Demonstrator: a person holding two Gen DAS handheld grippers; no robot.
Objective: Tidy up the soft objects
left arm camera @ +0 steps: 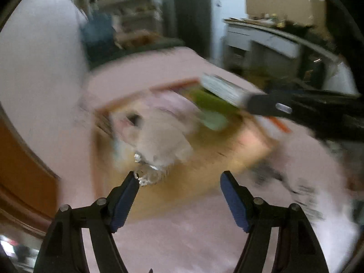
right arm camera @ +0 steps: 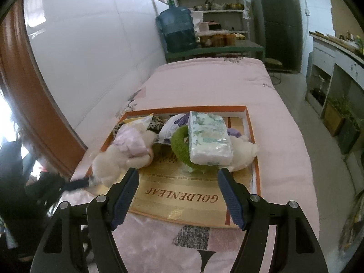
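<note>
1. Cream plush is seen at the near left edge of the tray (right arm camera: 248, 122): a soft toy animal (right arm camera: 113, 161) in a pale lilac garment, lying partly over the tray's rim and onto the pink bedcover (right arm camera: 204, 84).
2. In the blurred left wrist view the same toy (left arm camera: 159, 136) is seen just ahead of the left gripper (left arm camera: 179, 179), with a crinkled silvery scrap (left arm camera: 147, 175) touching the left blue pad; whether the scrap belongs to the toy cannot be told.
3. The left gripper's jaws are spread apart, with nothing held between them.
4. Beside the toy, a green fuzzy ring (right arm camera: 179, 143) is lain against by a wrapped tissue pack (right arm camera: 209, 136), and a second white plush (right arm camera: 241, 150) is tucked at the pack's right.
5. A white pouch (right arm camera: 170, 127) and a leopard-print piece (right arm camera: 154, 120) are placed behind them.
6. The tray floor is gold, printed "GOLDENLEAF", with an orange border.
7. The right gripper (right arm camera: 178, 177) is held released above the tray's near end, empty.
8. A blue water jug (right arm camera: 177, 29) and shelves are seen beyond the bed.
</note>
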